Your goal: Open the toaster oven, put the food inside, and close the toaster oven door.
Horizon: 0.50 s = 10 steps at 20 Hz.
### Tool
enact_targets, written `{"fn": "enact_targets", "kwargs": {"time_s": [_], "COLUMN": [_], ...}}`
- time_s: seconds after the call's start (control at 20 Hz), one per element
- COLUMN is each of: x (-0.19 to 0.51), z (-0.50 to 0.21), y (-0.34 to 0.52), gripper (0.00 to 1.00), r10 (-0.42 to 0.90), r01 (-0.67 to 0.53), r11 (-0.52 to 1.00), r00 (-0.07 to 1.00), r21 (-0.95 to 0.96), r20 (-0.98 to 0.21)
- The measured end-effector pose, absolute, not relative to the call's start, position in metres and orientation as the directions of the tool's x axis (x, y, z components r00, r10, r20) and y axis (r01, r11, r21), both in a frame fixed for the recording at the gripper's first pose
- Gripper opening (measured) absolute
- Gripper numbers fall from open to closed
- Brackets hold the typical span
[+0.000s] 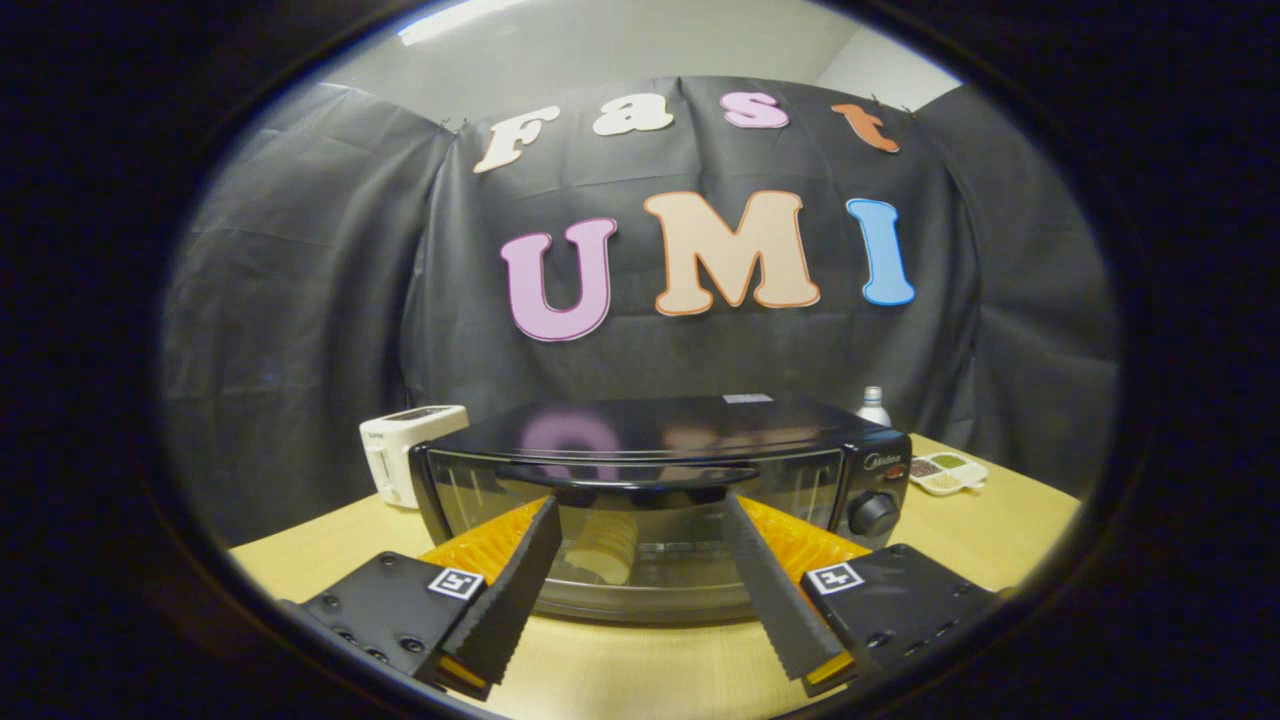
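Here the tool (640, 505) gapes empty before the shut toaster oven (665, 500); white toaster (405, 450) behind.

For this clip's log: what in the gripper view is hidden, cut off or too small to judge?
- Food: a pale shape behind the oven door's reflective glass; its kind is unclear.
- Door handle: the open gripper has its tips at it; contact cannot be told.
- Dish right of the oven: contents too small.
- Bottle: just its top clears the oven.
- Toaster: its right side is hidden by the oven.
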<state>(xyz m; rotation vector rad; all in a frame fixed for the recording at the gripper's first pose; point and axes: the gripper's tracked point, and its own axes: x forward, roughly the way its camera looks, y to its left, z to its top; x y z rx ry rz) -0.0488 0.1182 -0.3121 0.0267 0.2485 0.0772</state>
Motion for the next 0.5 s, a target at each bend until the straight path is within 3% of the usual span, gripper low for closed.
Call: {"fn": "enact_targets", "kwargs": {"time_s": [0.3, 0.5], "x": [-0.049, -0.045], "z": [-0.3, -0.256], "y": [0.116, 0.101], "gripper": [0.98, 0.98], "r10": [0.067, 0.054], "r01": [-0.07, -0.057], "r11": [0.998, 0.998], "r00": [0.974, 0.985], "r21": [-0.006, -0.014], "r20": [-0.218, -0.163]}}
